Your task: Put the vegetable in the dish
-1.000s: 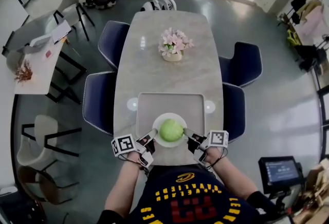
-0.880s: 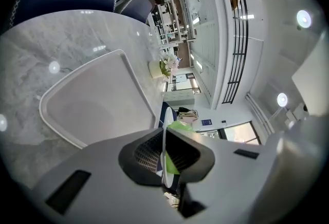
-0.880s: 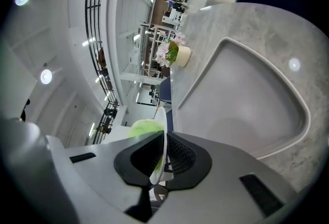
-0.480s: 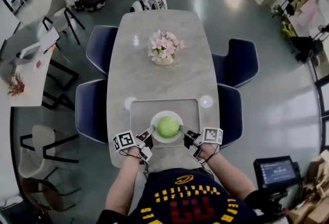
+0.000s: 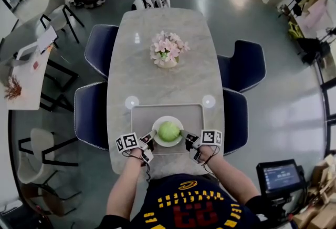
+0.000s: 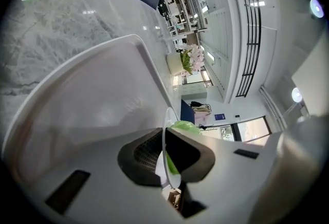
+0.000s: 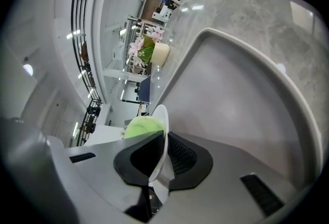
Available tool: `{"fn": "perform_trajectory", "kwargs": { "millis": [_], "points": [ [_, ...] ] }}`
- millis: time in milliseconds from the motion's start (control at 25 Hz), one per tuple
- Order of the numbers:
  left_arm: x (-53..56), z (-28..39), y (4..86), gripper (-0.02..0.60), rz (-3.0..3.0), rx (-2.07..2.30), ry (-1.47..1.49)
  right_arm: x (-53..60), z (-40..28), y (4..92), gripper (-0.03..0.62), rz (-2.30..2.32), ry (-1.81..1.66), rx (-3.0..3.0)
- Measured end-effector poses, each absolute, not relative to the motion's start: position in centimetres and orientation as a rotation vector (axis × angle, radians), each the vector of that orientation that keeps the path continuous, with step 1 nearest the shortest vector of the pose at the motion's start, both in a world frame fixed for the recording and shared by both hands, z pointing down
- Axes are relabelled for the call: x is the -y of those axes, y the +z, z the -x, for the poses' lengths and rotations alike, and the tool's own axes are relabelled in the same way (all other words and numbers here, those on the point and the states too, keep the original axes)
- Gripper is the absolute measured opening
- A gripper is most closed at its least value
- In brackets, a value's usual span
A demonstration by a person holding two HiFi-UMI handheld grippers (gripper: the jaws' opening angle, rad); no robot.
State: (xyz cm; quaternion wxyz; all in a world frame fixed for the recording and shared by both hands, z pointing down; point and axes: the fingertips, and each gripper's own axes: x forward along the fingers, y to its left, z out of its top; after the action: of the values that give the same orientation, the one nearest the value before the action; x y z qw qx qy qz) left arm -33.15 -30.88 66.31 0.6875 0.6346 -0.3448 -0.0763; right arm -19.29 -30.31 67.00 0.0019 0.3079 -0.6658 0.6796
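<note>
Head view: left gripper [image 5: 151,135], right gripper [image 5: 184,134] seemingly clamp dish [image 5: 168,144].

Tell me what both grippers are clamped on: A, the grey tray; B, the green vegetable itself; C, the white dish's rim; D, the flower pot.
C: the left gripper and the right gripper each have jaws shut on the thin edge of the white dish, with the green vegetable lying in it.
</note>
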Motion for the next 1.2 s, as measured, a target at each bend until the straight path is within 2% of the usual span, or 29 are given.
{"fn": "perform_trajectory", "kwargs": {
  "millis": [240,1200],
  "points": [
    [31.0,33.1,67.0,0.015,-1.421,0.767,-0.151,29.8,19.3,67.4,0.020,-0.994,2.204,2.010],
    [30.5,32.6,68.9,0.032,-1.514,0.882,0.075,30.1,19.1,69.4,0.020,-1.005,2.004,2.049]
  ]
}}
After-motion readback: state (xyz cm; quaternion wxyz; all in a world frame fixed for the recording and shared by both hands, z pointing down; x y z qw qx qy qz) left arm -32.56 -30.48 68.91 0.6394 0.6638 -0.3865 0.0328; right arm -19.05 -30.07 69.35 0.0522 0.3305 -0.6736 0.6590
